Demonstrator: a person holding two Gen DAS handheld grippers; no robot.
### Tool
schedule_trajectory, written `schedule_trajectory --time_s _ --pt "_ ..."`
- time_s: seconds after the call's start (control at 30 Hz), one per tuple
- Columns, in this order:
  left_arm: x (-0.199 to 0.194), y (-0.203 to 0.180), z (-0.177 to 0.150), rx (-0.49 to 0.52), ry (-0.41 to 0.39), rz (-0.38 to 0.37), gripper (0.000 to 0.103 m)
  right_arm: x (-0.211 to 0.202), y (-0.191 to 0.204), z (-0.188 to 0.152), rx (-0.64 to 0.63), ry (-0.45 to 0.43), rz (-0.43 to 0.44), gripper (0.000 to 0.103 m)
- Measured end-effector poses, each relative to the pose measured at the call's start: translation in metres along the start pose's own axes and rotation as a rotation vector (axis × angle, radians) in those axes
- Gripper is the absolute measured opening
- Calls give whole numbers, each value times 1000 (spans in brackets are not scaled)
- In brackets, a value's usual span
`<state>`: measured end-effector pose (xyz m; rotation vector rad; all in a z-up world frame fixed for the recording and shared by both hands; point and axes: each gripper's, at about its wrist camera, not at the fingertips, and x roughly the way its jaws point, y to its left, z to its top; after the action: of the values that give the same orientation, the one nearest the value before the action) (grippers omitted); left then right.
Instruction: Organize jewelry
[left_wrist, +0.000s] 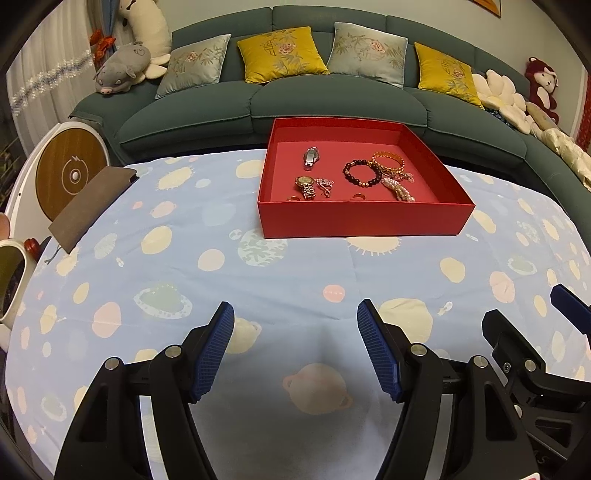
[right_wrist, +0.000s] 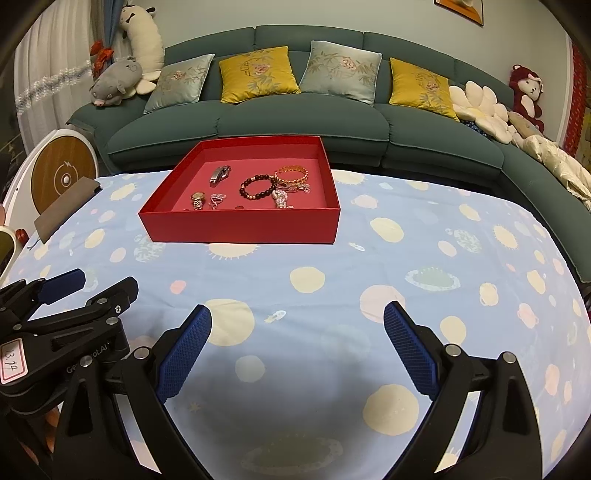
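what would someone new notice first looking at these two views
The red box stands out first, sitting toward the far side of the table on the blue planet-print cloth, with watches, a dark bead bracelet and gold bangles loose inside. Behind it runs a green sofa lined with yellow and grey cushions. Nearest the cameras, the left gripper and right gripper hover over the cloth, jaws open and empty.
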<state>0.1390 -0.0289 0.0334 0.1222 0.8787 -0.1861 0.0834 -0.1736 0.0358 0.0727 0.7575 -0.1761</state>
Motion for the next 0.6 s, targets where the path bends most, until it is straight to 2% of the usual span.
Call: schedule_trajectory --time_s 0.43,0.6 --pt "-1 0 0 -5 3 18 67 0 -1 0 4 -2 2 92" --pt "0 1 0 -16 11 35 73 -2 -2 -1 6 -8 -1 92"
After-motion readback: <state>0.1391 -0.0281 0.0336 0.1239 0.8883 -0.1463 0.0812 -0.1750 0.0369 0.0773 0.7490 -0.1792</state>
